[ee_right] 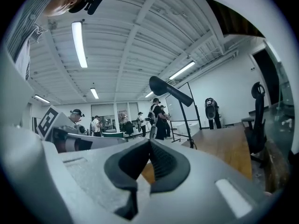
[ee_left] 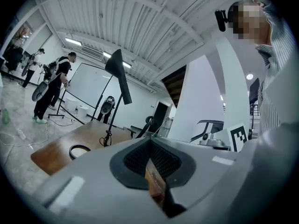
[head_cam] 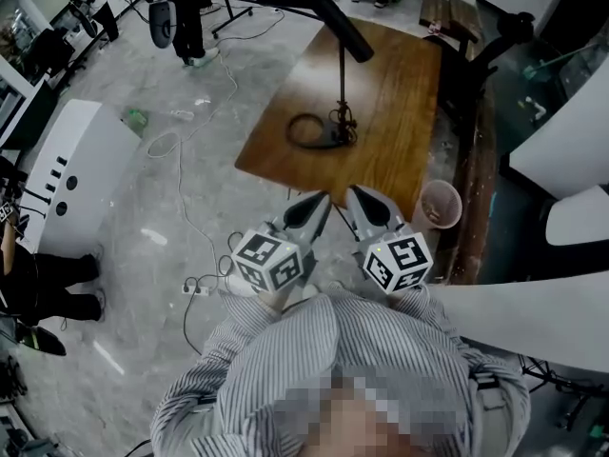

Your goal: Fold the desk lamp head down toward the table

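The desk lamp stands upright on the brown wooden table (head_cam: 400,93). Its long black head (head_cam: 314,3) tilts high over the thin pole (head_cam: 342,74), and a black cable (head_cam: 309,131) lies coiled at the foot. My left gripper (head_cam: 322,200) and right gripper (head_cam: 354,194) are side by side at the table's near edge, close to my chest. Both are shut on nothing and well short of the lamp. The left gripper view has the lamp head (ee_left: 119,73) ahead to the left of the jaws (ee_left: 150,141). In the right gripper view the lamp head (ee_right: 170,91) is up ahead of the jaws (ee_right: 149,146).
A pinkish cup-shaped bin (head_cam: 439,204) stands by the table's near right corner. A black chair (head_cam: 485,46) is on the table's right side, a white curved desk (head_cam: 71,174) to the left. Cables and a power strip (head_cam: 195,288) lie on the floor. People stand at the back.
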A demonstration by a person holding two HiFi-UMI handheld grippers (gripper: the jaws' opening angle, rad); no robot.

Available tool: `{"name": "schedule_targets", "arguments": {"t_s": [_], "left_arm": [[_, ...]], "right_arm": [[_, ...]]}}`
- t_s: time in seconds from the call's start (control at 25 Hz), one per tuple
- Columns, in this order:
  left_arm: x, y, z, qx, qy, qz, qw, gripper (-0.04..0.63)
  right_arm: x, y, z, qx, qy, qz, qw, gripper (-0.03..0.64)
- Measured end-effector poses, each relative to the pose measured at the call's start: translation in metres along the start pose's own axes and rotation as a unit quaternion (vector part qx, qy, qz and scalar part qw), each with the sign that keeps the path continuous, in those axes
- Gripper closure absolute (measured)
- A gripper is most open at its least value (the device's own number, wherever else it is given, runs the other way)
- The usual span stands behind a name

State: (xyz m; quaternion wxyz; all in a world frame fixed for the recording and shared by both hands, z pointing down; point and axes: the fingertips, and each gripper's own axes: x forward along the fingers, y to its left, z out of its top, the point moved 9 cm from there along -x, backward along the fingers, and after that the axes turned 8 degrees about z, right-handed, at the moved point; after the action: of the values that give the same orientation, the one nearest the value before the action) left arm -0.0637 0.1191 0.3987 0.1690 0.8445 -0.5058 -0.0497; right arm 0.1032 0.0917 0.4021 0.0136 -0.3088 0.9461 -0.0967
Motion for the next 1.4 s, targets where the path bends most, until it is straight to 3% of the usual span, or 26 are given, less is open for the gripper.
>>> {"name": "schedule_targets", "arguments": {"t_s": [0.36, 0.48, 0.68, 0.84, 1.4], "left_arm": [[0.026, 0.005, -0.001, -0.015, -0.011, -0.009, 0.9998, 0.589], [0.039, 0.009, -0.001, -0.023, -0.01, -0.015, 0.9996, 0.589], [0.062, 0.024, 0.001, -0.004, -0.005, 0.002, 1.0, 0.589], [0.077, 0.042, 0.012, -0.005, -0.038, 0.019, 0.9991, 0.589], [0.18, 0.127, 0.062, 0.029, -0.001, -0.042, 0.9987, 0.589]], "right_arm": [[0.001, -0.019, 0.004, -0.021, -0.017, 0.007, 1.0, 0.615], [0.002, -0.031, 0.003, -0.039, 0.0, 0.004, 0.999, 0.615], [0.004, -0.053, 0.001, -0.038, 0.004, 0.003, 0.999, 0.615], [0.024, -0.066, 0.005, -0.045, 0.006, 0.015, 0.999, 0.615], [0.133, -0.14, 0.041, -0.058, -0.014, -0.054, 0.997, 0.615]]}}
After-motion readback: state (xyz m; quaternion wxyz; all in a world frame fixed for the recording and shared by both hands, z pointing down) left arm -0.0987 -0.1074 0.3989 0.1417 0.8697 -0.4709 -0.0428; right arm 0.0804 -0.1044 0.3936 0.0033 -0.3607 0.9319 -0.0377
